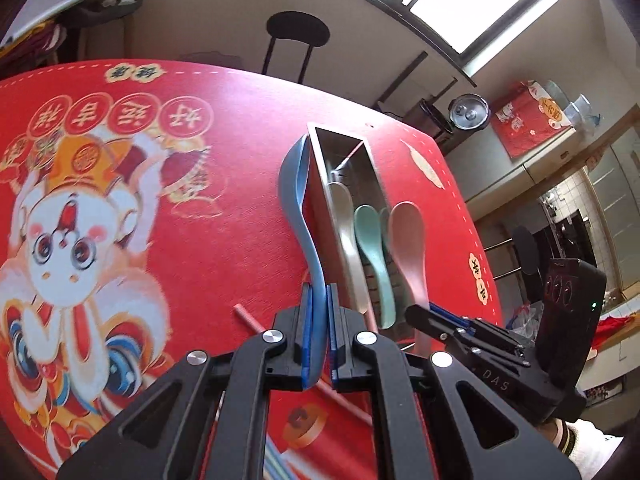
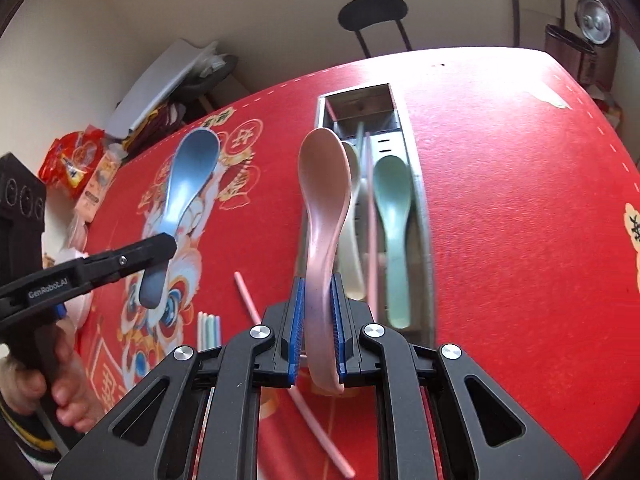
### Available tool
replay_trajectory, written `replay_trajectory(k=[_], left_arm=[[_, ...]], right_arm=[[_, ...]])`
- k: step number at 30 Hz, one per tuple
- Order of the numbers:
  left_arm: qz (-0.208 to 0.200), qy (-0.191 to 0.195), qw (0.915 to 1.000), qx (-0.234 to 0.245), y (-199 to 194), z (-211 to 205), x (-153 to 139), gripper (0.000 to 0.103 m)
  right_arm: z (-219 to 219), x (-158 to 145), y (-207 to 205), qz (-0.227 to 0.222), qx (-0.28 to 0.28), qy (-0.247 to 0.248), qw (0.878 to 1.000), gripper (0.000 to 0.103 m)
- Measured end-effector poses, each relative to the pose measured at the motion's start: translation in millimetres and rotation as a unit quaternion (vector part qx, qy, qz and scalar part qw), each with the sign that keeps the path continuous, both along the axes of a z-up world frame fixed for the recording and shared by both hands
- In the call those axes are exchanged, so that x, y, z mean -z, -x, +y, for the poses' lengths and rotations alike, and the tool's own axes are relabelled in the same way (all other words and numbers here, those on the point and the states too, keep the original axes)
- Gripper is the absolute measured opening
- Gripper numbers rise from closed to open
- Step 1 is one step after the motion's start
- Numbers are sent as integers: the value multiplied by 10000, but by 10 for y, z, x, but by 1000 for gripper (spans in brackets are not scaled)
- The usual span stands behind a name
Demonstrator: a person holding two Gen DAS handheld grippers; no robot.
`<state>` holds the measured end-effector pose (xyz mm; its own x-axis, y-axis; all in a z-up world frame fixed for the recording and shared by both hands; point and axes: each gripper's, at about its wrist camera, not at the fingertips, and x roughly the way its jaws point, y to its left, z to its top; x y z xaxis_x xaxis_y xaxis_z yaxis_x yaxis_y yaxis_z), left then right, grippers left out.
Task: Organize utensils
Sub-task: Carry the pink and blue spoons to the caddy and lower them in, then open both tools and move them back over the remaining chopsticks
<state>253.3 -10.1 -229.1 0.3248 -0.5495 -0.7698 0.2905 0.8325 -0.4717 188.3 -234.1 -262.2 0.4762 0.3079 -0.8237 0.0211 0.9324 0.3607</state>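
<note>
- Left wrist view: left tool (image 1: 319, 332) clamping blue spoon (image 1: 298, 200) by its handle, bowl hanging beside metal tray (image 1: 320, 200).
- Right wrist view: right tool (image 2: 319, 328) pinching pink spoon (image 2: 322, 200) mid-handle, hovering above tray (image 2: 420, 200) on counter (image 2: 520, 200).
- Probably handling as light, stiff, smooth plastic; gripping flat handle sides.

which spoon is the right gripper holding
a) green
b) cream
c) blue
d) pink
d: in the right wrist view the right gripper has its jaws closed on the handle of the pink spoon, while the blue spoon is held by the left gripper, and the green spoon and cream spoon lie in the metal tray.
</note>
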Motion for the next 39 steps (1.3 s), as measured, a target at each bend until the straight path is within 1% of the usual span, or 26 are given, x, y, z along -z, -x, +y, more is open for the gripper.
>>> replay_trajectory(k=[2,6,10,18,21,25,27,29,32,34,35,36,37,39], left_arm=[[53,87,9999,106,-147,-220,16,7],[302,247,9990,220,-417,-579,139,7],[500,221,9982,230,-611,-813,276,7],[813,113,9966,27,-825,-936,546,7],[798,-20,9968,98,-851,-1011,579,7],[741,-93,9972,66,-869,-1089,571,7],[671,-85,9976,122,-851,-1084,532,8],[601,-105,9979,207,-829,-1041,492,12],[490,-136,9986,156,-814,-925,400,14],[368,-164,9991,99,-782,-806,307,18],[277,-203,9994,86,-752,-744,258,26],[178,-248,9995,82,-718,-676,210,38],[64,-307,9995,75,-672,-604,165,44],[-101,-446,9989,70,-572,-456,107,65]], right_arm=[[-109,46,-65,76,81,56,9999,13],[-213,129,-167,194,112,117,9997,13],[-252,220,-234,287,153,142,9994,13],[-268,336,-305,448,277,100,9986,13],[-248,348,-323,466,272,106,9985,13],[-231,373,-347,514,324,59,9981,13],[-237,371,-348,517,363,68,9980,15],[-247,358,-335,488,407,53,9980,15],[-278,306,-285,451,498,25,9977,15],[-303,245,-224,383,525,13,9979,15],[-310,210,-187,344,534,24,9980,15],[-311,172,-141,297,553,66,9980,15],[-312,138,-94,259,567,96,9980,15],[-315,88,-2,199,562,81,9982,19]])
